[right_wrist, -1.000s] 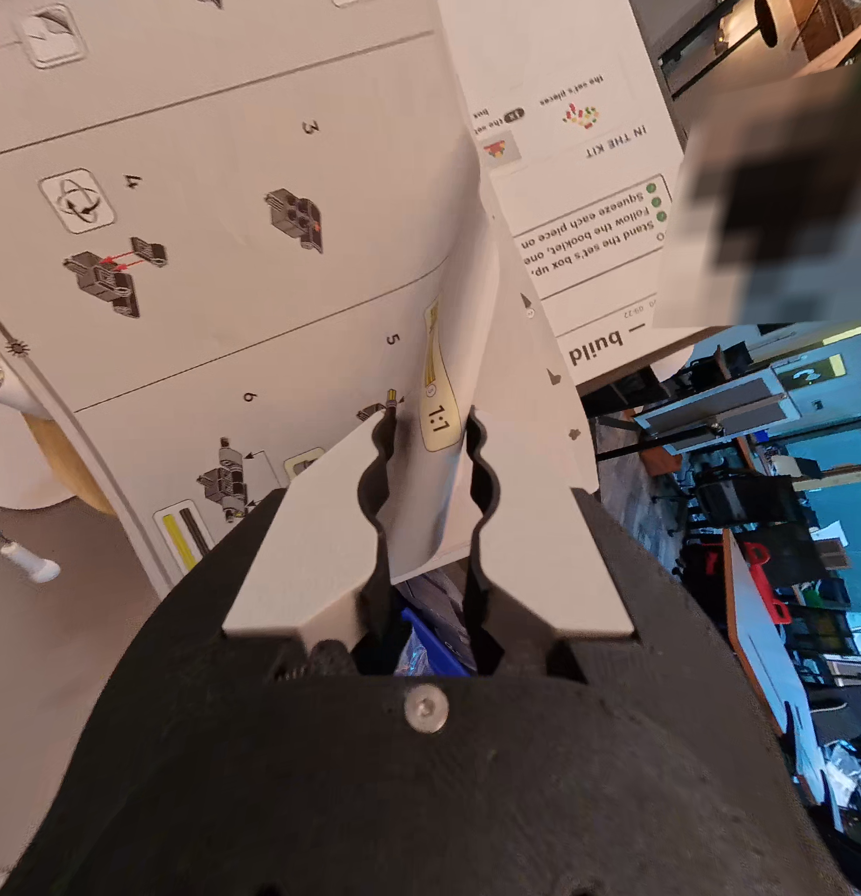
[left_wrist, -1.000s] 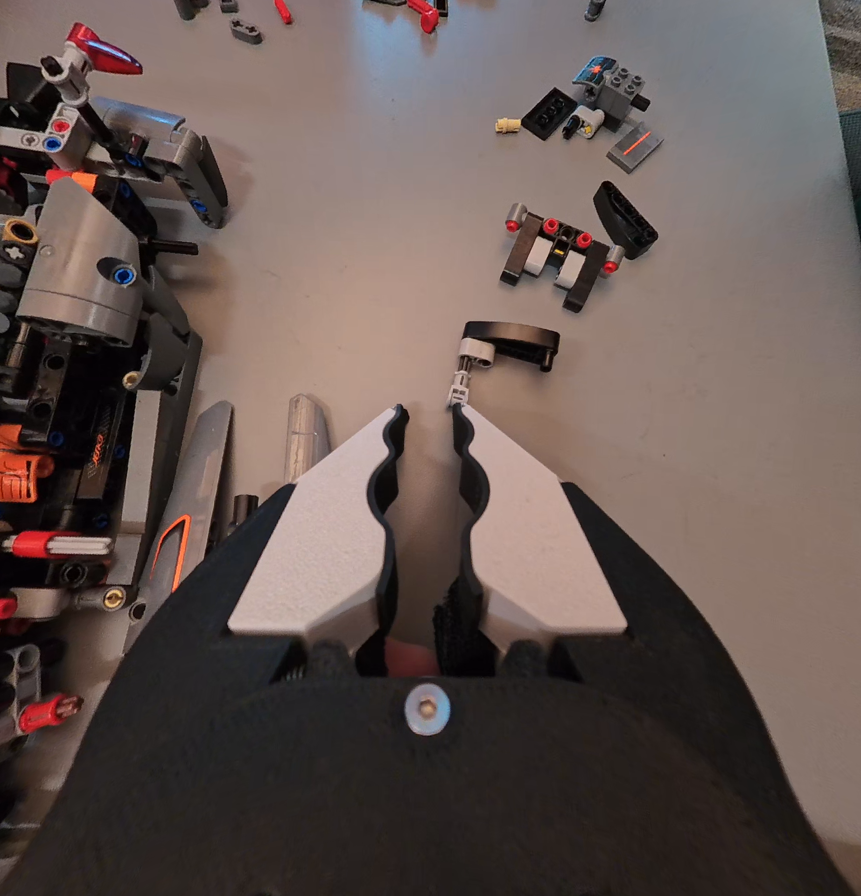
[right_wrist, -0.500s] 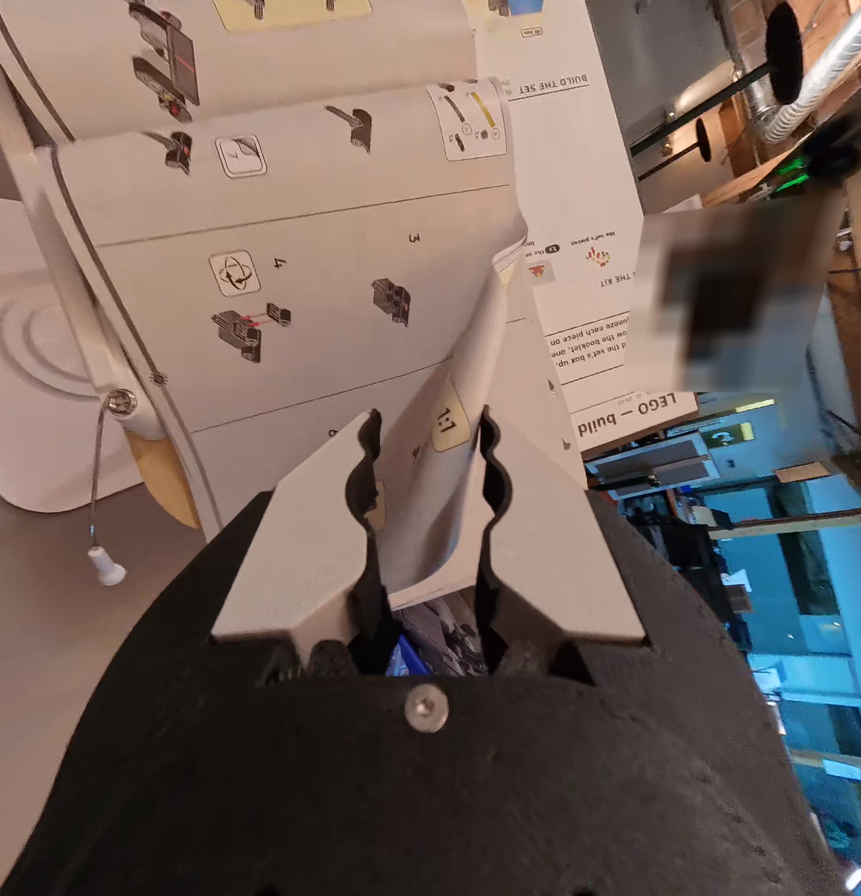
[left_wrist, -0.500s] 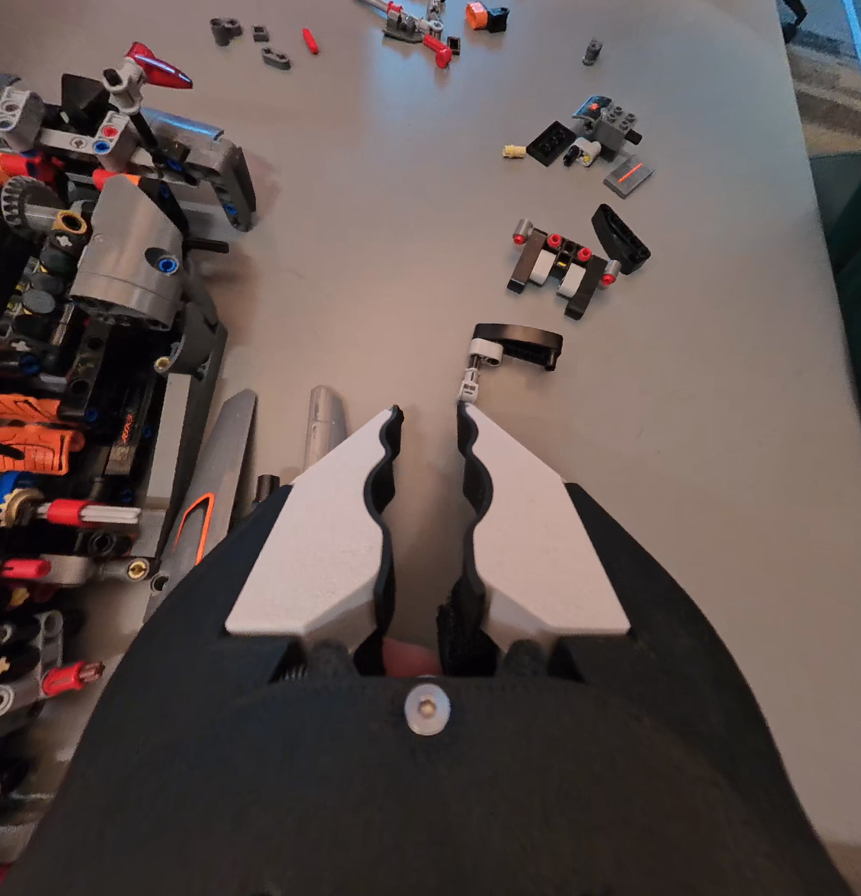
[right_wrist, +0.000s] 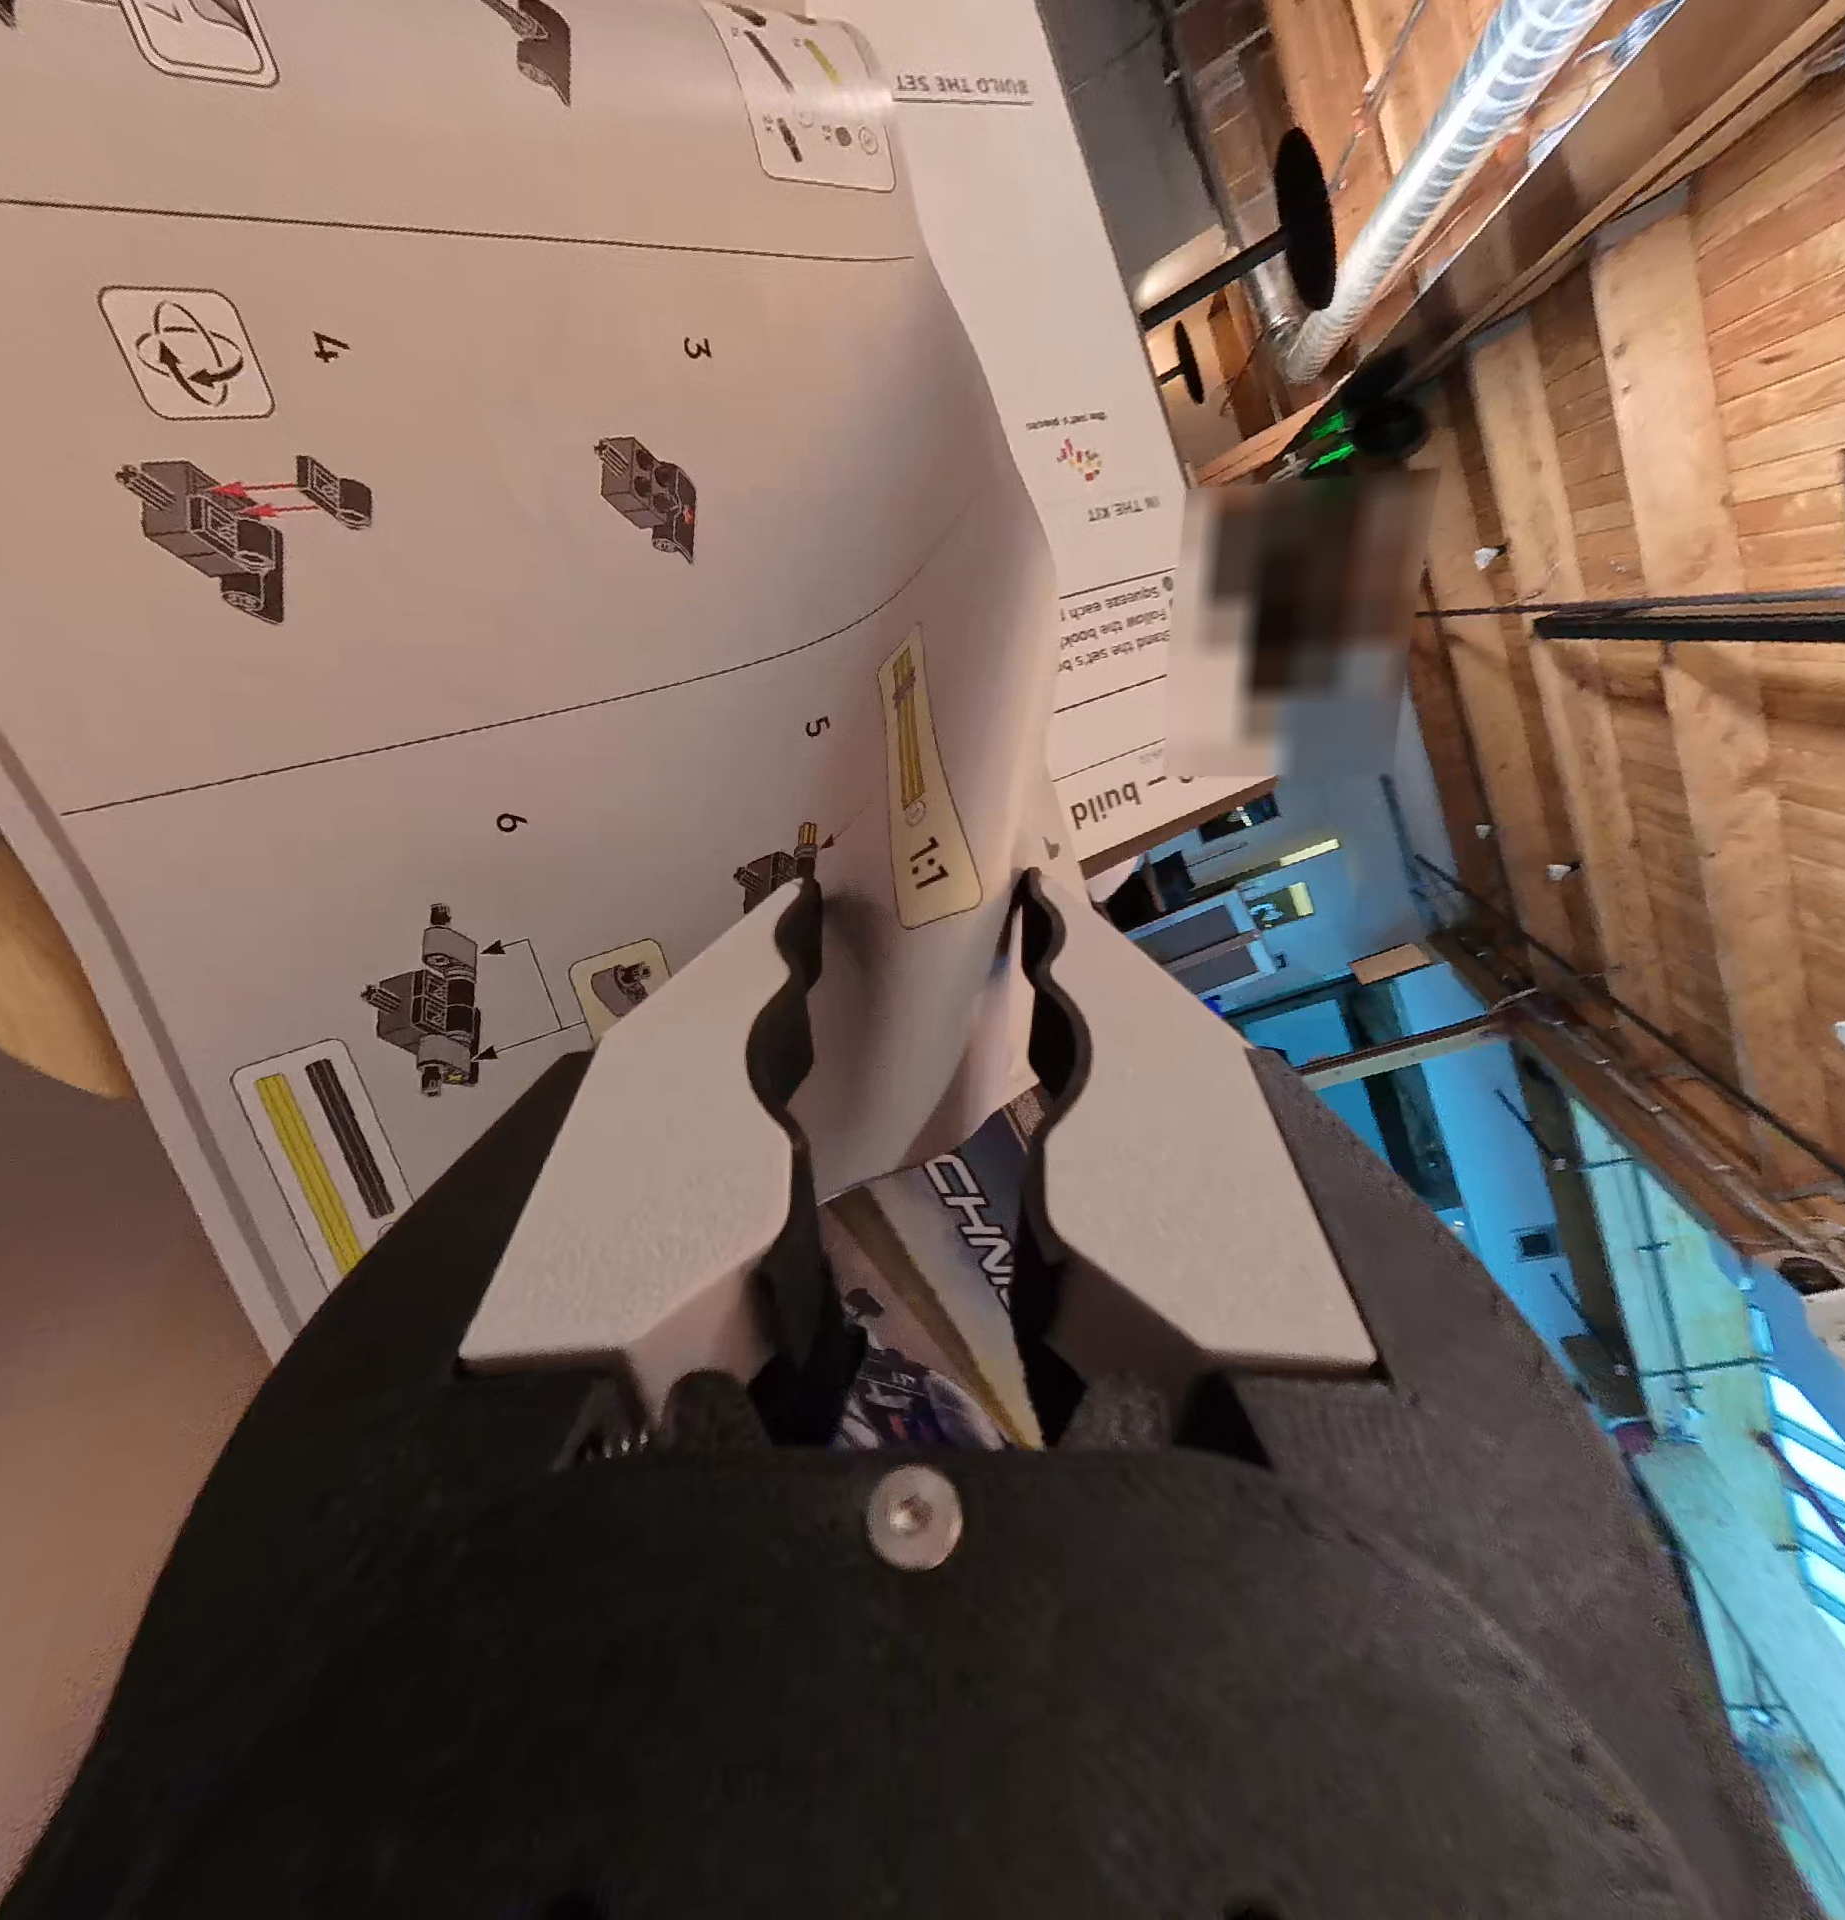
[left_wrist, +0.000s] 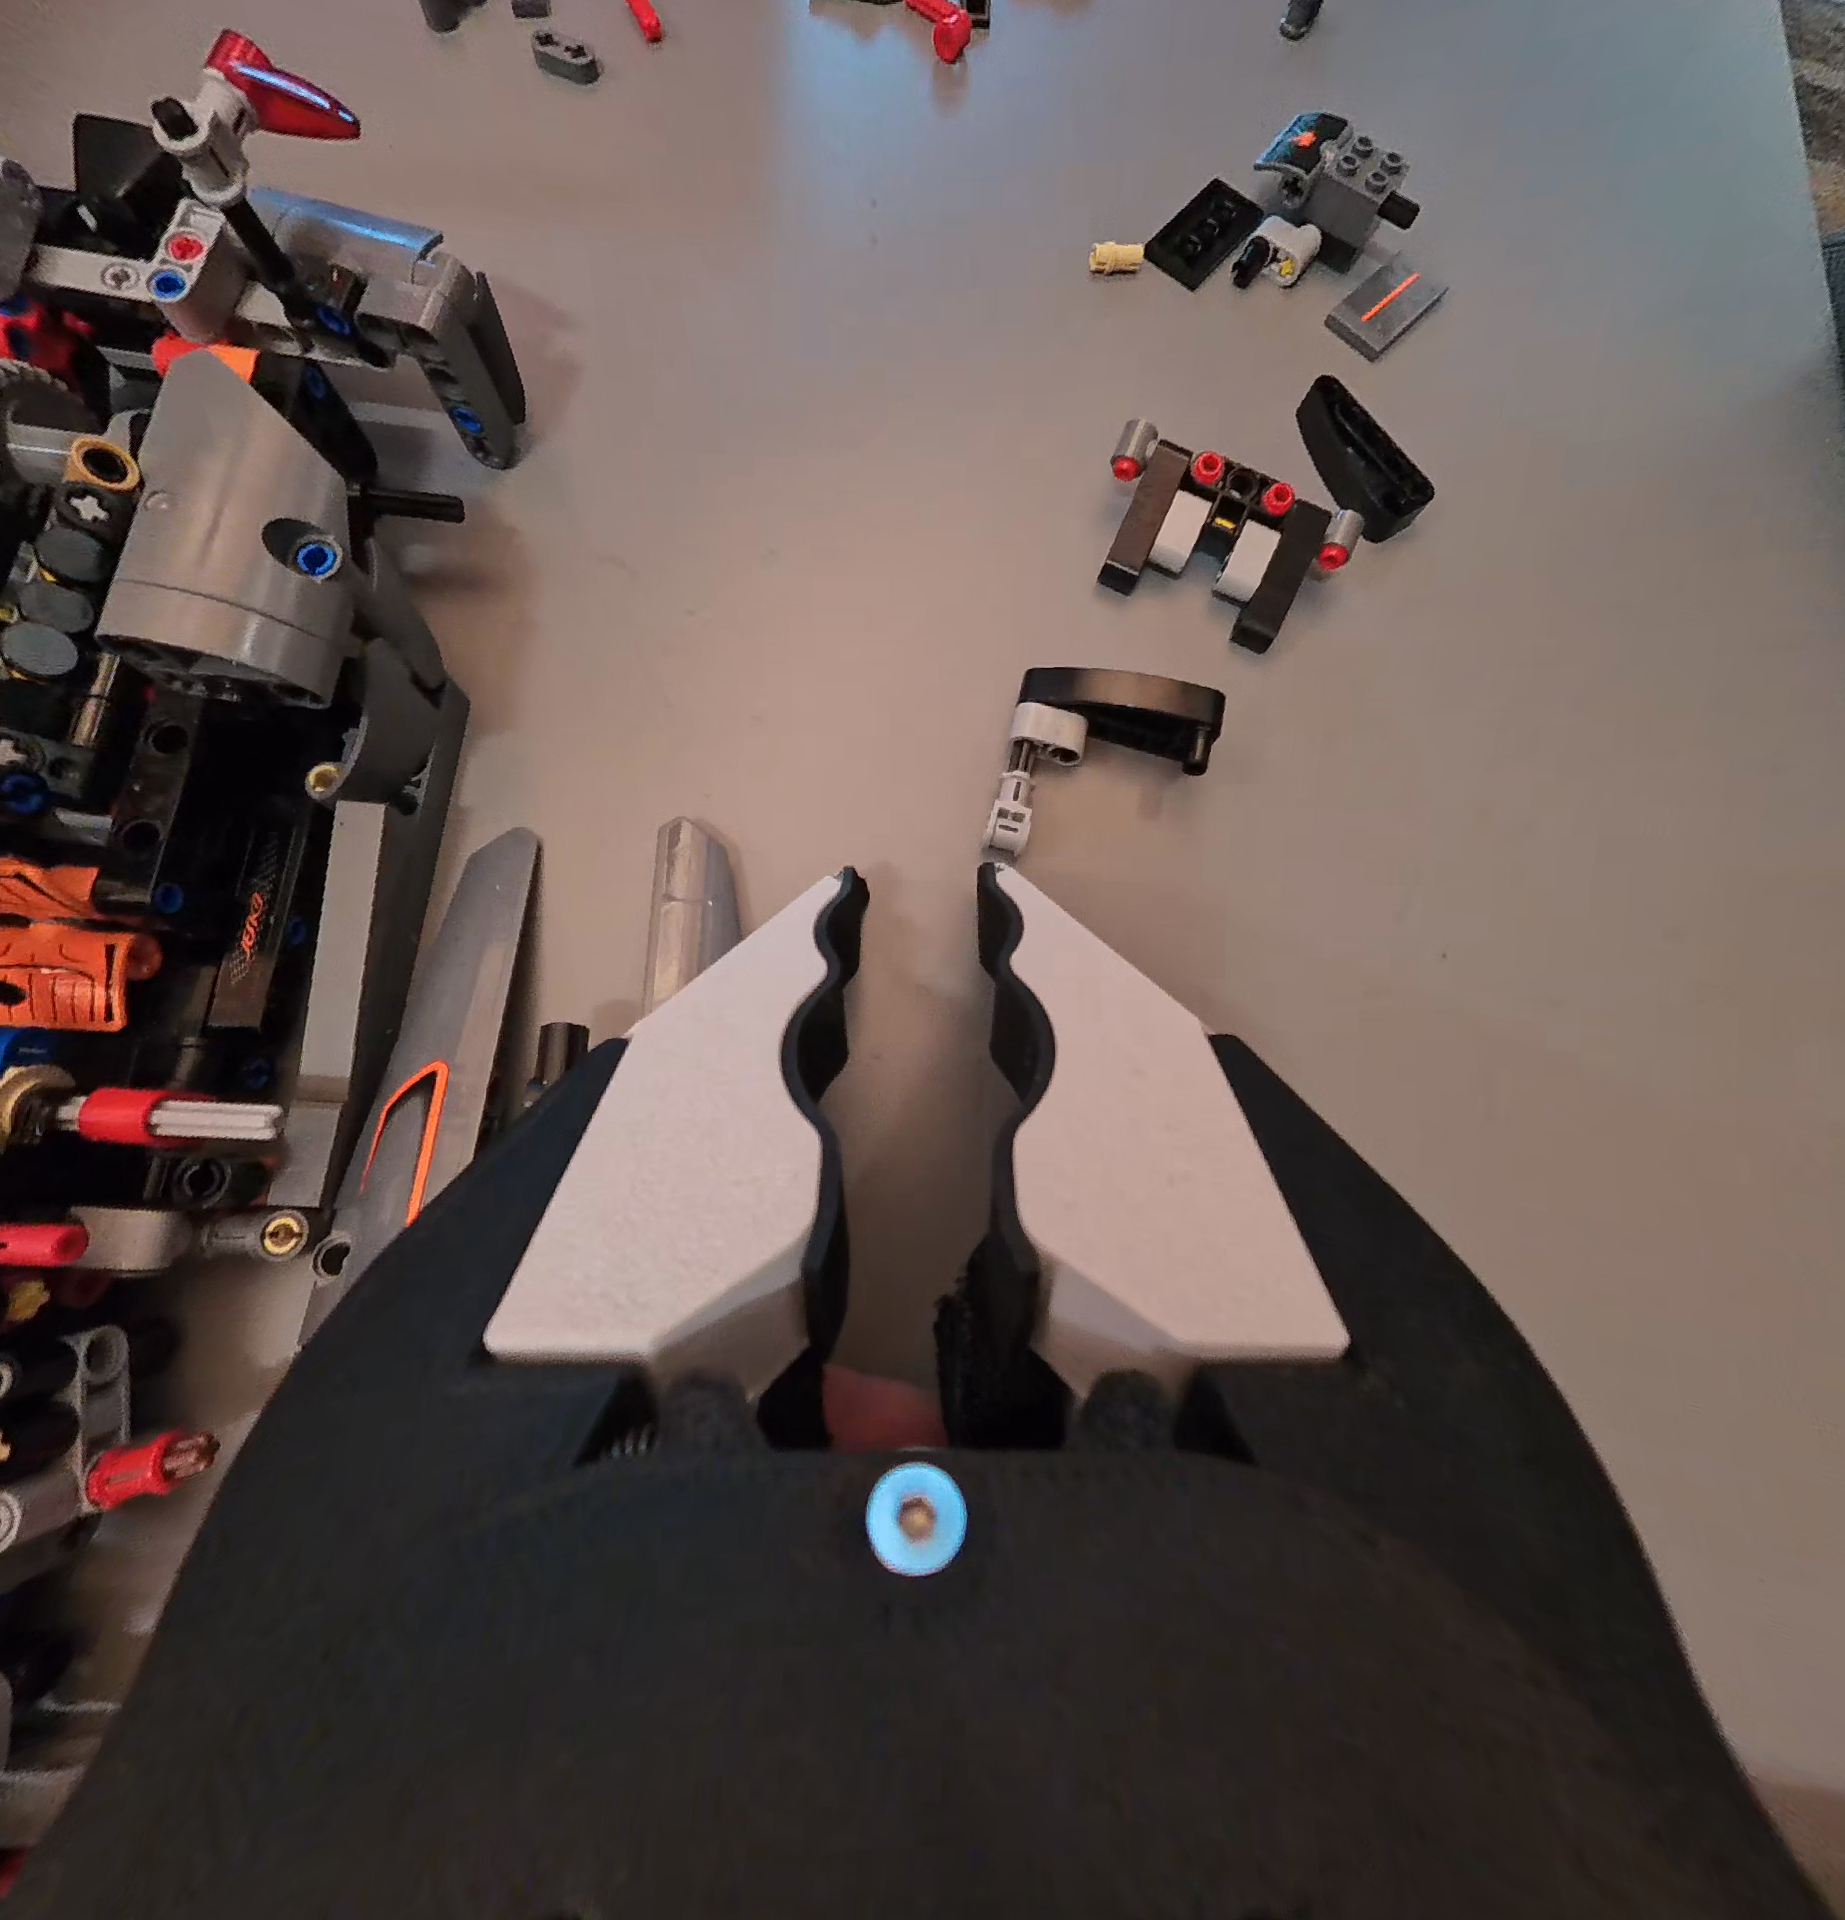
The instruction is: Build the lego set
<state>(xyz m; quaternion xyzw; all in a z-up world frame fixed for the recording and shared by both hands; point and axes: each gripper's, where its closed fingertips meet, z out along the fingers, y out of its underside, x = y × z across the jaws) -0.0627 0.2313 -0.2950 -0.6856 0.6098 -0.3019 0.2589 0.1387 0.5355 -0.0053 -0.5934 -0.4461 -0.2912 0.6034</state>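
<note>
1. Left wrist view: left gripper (left_wrist: 920, 883) hangs over the desk (left_wrist: 793, 520), jaws apart and empty. Black curved beam with grey connector (left_wrist: 1110, 722) lies just ahead: light, rigid, likely skids; pinch the beam's flat sides.
2. Right wrist view: right gripper (right_wrist: 913, 899), jaws apart around a limp instruction page (right_wrist: 928, 997); thin paper, creases easily. Grip near its edge.

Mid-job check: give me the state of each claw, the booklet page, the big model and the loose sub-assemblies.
left claw: open, empty, above the table
right claw: open around a curled booklet page
booklet page: lifted, bent between the fingers
big model: part-built, on the table
black-and-grey sub-assembly: loose, untouched
black curved beam: lying flat
</note>
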